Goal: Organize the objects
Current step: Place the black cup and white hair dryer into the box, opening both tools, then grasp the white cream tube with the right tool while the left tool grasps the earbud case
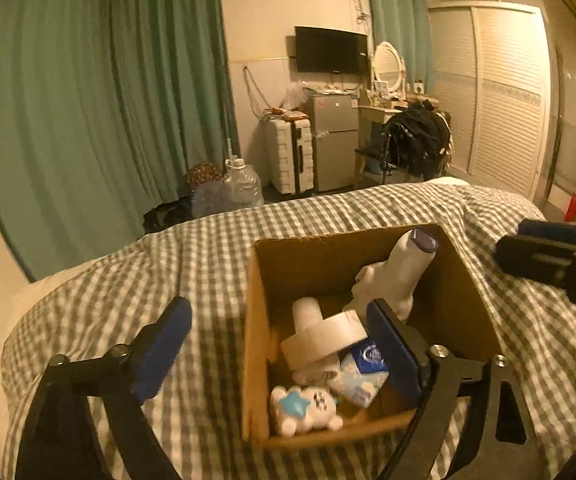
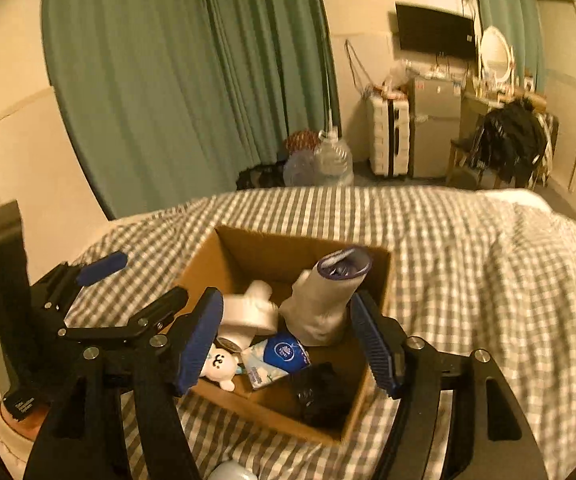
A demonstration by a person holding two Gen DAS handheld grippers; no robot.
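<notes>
both jaws gape empty over cardboard box holding possibly fuzzy black lump.

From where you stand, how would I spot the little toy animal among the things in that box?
Find the cardboard box on the checked bed cover. In its near left corner lies the white plush bear, beside the blue-and-white tissue pack. It alone has a face.

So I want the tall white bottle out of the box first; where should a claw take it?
Grip the white bottle around its upper neck, just under the dark rim, coming down from above. It leans against the box's far wall, top uppermost and clear, while its base is crowded by the tape roll and tissue pack.
</notes>
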